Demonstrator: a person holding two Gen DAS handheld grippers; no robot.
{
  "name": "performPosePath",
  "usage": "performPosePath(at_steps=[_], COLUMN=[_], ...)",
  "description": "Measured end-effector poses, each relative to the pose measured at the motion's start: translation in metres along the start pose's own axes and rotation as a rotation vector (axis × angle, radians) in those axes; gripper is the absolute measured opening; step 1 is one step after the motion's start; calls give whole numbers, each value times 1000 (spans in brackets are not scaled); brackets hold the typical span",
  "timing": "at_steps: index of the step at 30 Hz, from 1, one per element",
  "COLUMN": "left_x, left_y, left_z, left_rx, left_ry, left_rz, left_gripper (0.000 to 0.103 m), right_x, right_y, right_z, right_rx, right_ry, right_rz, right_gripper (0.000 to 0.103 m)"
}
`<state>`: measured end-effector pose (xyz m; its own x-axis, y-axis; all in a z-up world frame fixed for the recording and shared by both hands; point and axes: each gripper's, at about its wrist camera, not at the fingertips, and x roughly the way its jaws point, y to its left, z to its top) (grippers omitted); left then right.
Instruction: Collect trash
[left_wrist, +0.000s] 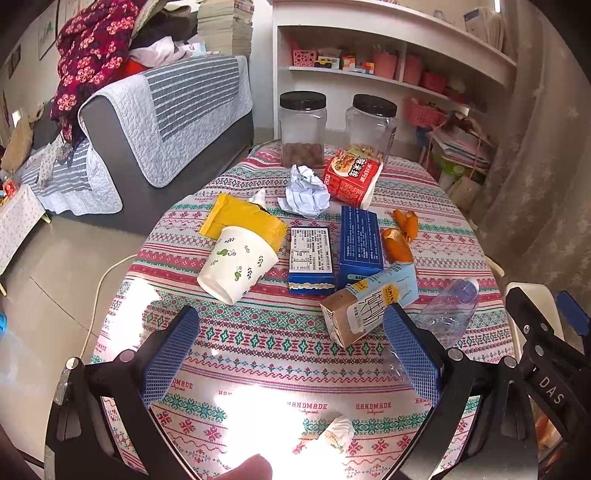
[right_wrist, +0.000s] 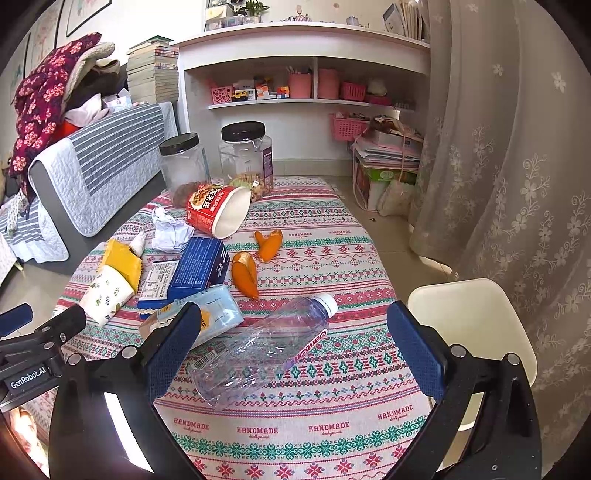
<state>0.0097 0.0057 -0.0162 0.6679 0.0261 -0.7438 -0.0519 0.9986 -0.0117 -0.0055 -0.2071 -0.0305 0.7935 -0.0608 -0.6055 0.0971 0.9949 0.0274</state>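
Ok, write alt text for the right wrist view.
The open right gripper hovers over a crushed clear plastic bottle lying on a patterned tablecloth. Beyond it lie a milk carton, orange peels, a blue box and a tipped red noodle cup.

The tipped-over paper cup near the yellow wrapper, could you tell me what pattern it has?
White paper cup with small green leaf sprigs, clearest in the left wrist view.

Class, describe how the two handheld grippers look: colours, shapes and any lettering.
Both grippers, left and right, have black angular frames with silver rivets and blue cross-hatched pads. One body reads "DAS"; the other carries a "GenRobot.AI" label. No sleeves or cables show.
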Motion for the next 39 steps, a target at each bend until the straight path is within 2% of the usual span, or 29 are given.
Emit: performPosePath(at_steps=[7, 13, 16, 21, 27, 31, 39], left_x=[7, 22, 35, 52, 99, 121, 151], left_y=[-2, -6, -18, -48, -90, -101, -111], left_z=[0, 0, 3, 14, 29, 32, 15], left_rx=[0, 4, 66, 207, 394, 434, 484], left_ry=[34, 96, 129, 189, 320, 317, 348], left_rz=[1, -23, -38, -115, -124, -68, -56], left_gripper=[97, 97, 97, 97, 97, 97, 95], right_x=[9, 13, 11, 9, 18, 20, 29], right_y=[-5, -21, -34, -56, -70, -71, -70], right_z=[-2, 3, 10, 18, 17, 19, 16], right_rx=[5, 64, 113, 165, 186, 167, 155], right_ry=[66, 121, 124, 139, 198, 199, 235], right_rz=[-32, -51, -60, -75, -85, -98, -90], right_gripper=[96, 96, 96, 96, 96, 96, 96])
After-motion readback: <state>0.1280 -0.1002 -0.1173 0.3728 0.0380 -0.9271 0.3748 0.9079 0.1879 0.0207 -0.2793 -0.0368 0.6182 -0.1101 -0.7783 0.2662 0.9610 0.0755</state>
